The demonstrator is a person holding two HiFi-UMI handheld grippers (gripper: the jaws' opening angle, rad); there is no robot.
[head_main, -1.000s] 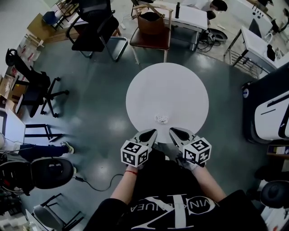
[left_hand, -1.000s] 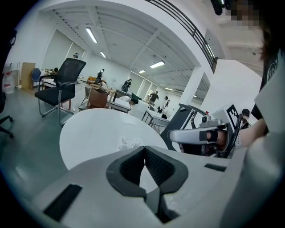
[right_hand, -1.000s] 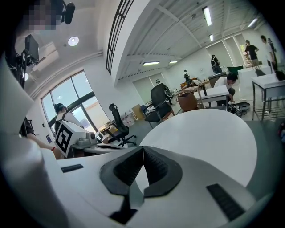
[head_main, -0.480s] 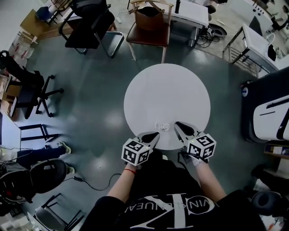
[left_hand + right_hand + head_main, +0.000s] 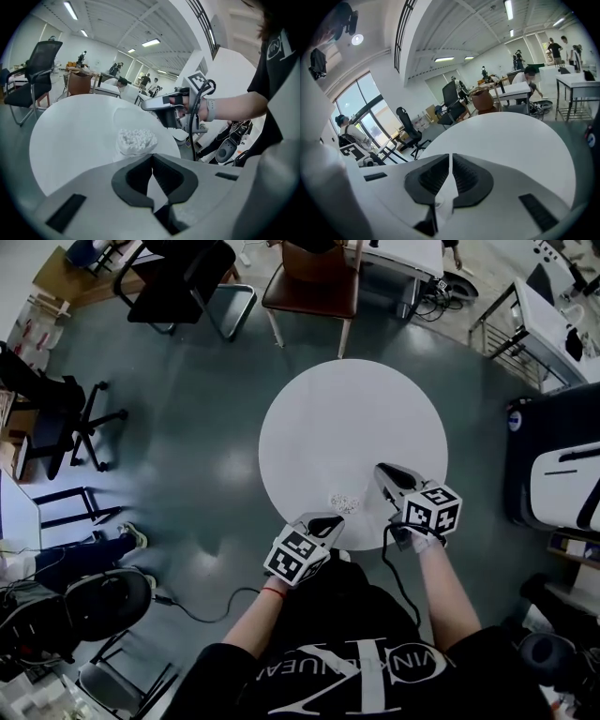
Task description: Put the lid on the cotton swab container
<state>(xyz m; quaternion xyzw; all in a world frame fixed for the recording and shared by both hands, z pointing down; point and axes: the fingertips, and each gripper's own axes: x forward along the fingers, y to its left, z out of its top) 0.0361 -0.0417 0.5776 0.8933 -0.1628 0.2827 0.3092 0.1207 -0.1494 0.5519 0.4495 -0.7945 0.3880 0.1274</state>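
The cotton swab container (image 5: 344,503) is a small clear tub full of white swabs, standing uncovered near the front edge of the round white table (image 5: 347,418). No lid shows clearly in any view. In the left gripper view the container (image 5: 136,139) stands just beyond my left gripper (image 5: 152,158), whose jaws are shut on nothing. That gripper (image 5: 330,521) hangs at the table's front edge. My right gripper (image 5: 382,470) is over the table, right of the container, and also appears as (image 5: 161,104). Its jaws (image 5: 450,158) are shut and empty, pointing across bare tabletop (image 5: 515,136).
A brown wooden chair (image 5: 309,287) and a black office chair (image 5: 178,287) stand beyond the table. Another office chair (image 5: 56,418) is at the left. A white desk (image 5: 562,484) lies to the right. A cable (image 5: 206,601) runs over the floor.
My right gripper has moved forward and to the right over the table, past the container. The left gripper stays at the front edge, now closer to the container.
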